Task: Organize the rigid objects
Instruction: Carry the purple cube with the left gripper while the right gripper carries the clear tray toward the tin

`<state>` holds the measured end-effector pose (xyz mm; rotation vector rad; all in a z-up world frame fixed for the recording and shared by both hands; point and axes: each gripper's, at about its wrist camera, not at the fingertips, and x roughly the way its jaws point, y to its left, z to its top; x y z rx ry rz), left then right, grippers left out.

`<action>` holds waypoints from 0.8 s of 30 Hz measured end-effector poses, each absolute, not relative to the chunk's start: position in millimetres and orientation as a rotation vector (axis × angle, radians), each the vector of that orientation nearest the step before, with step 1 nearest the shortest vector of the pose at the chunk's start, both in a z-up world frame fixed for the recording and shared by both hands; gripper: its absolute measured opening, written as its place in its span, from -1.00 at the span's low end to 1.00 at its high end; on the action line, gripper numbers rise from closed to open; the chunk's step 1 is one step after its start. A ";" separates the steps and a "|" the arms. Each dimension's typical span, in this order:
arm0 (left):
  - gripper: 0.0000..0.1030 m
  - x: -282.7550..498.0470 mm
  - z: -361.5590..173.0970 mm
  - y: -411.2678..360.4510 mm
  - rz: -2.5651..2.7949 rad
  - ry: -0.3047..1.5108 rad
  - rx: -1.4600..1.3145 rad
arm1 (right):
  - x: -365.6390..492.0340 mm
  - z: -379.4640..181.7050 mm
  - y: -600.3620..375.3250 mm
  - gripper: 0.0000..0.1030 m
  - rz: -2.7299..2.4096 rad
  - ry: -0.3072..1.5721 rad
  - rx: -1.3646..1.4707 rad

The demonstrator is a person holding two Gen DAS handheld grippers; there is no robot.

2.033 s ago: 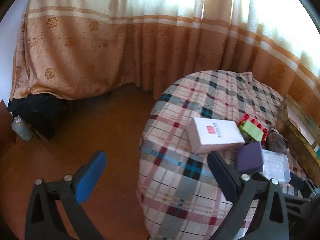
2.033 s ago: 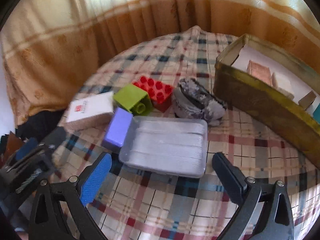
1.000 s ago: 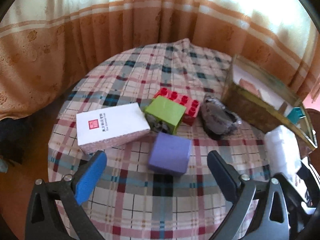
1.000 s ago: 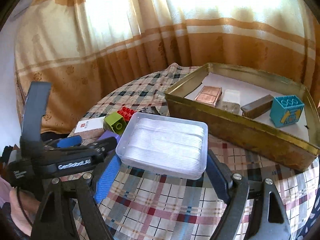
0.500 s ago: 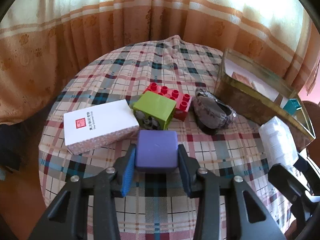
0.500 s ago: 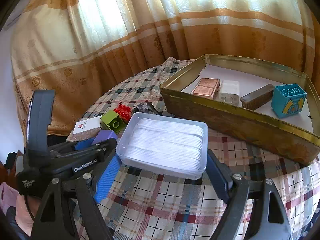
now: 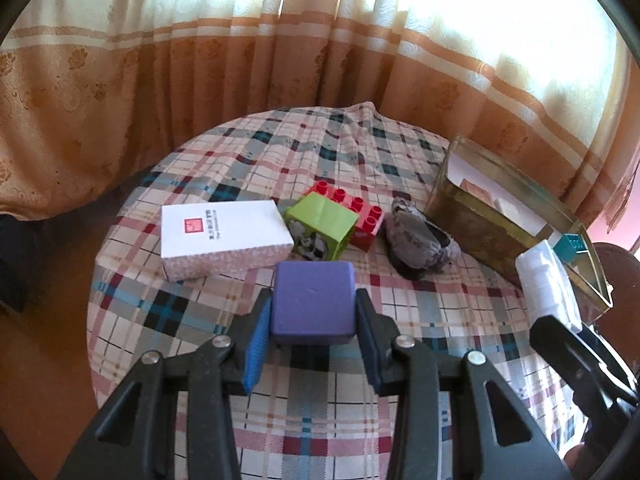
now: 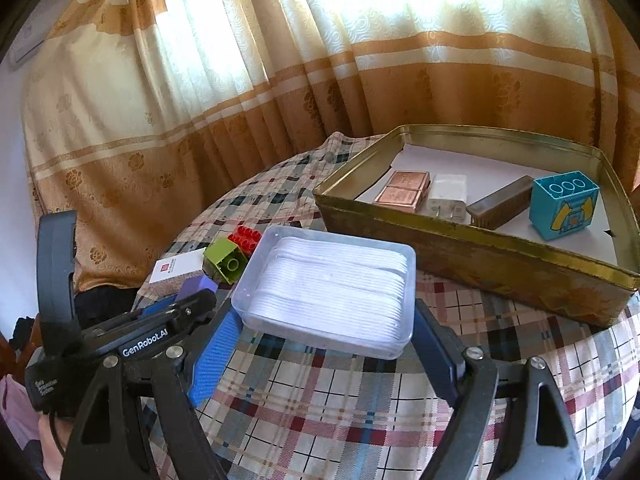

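Both tongs are loaded. On the left, the left gripper (image 7: 314, 322) pinches a purple rounded cube (image 7: 313, 302) between its blue pads, over the plaid tablecloth (image 7: 208, 300). Behind the cube lie a white rectangular box (image 7: 224, 238), a lime-green toy block (image 7: 322, 226), a red studded brick (image 7: 362, 210) and a grey crumpled bundle (image 7: 418, 242). Rightward, the right gripper (image 8: 326, 344) clamps a clear plastic tray of white pads (image 8: 330, 290), near the brass-coloured tin (image 8: 480, 256) holding a teal block (image 8: 562, 210).
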<state>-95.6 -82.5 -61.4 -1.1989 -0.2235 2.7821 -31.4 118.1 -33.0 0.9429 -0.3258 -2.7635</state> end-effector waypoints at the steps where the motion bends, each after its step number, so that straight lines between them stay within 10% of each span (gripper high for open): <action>1: -0.24 -96.3 -61.7 -81.6 2.785 -0.215 -1.203 | -31.2 -33.0 118.2 0.64 -2.764 -0.327 0.942; 24: -0.24 -89.5 -63.1 -68.5 2.837 -0.065 -1.228 | -31.8 -34.2 119.0 0.64 -2.764 -0.328 0.938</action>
